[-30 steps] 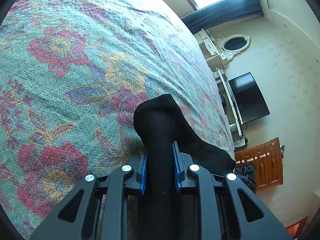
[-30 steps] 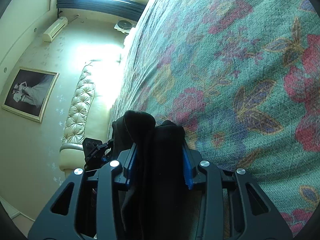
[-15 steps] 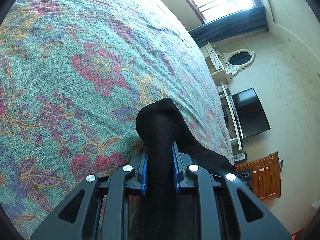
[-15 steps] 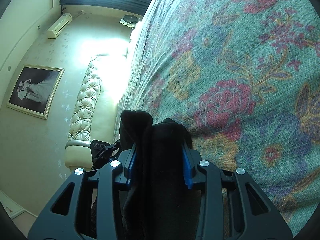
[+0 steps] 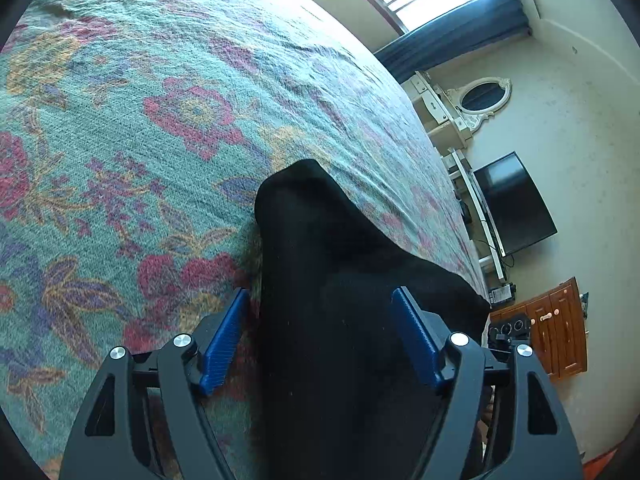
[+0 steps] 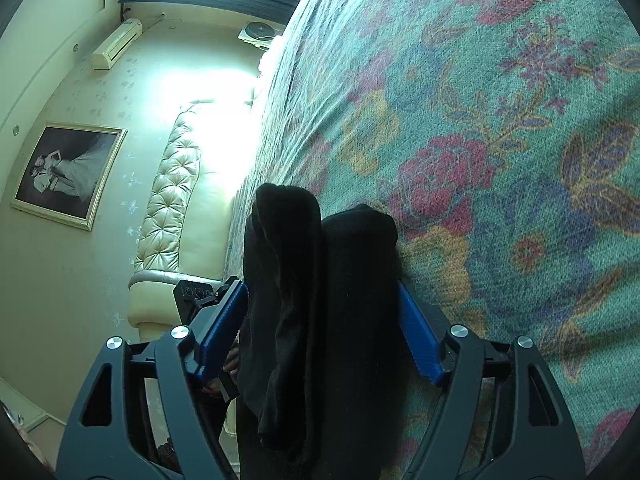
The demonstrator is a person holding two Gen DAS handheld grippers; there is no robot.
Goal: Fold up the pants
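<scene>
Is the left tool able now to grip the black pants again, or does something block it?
Probably yes. The left tool stands open with the black pants lying directly between its blue pads. Nothing else lies between them on the floral bedspread, so closing should catch the fabric.

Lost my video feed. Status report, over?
Left gripper and right gripper both open. Black pants lying between each pair of blue pads, on the floral bedspread. Nothing in the way.
</scene>
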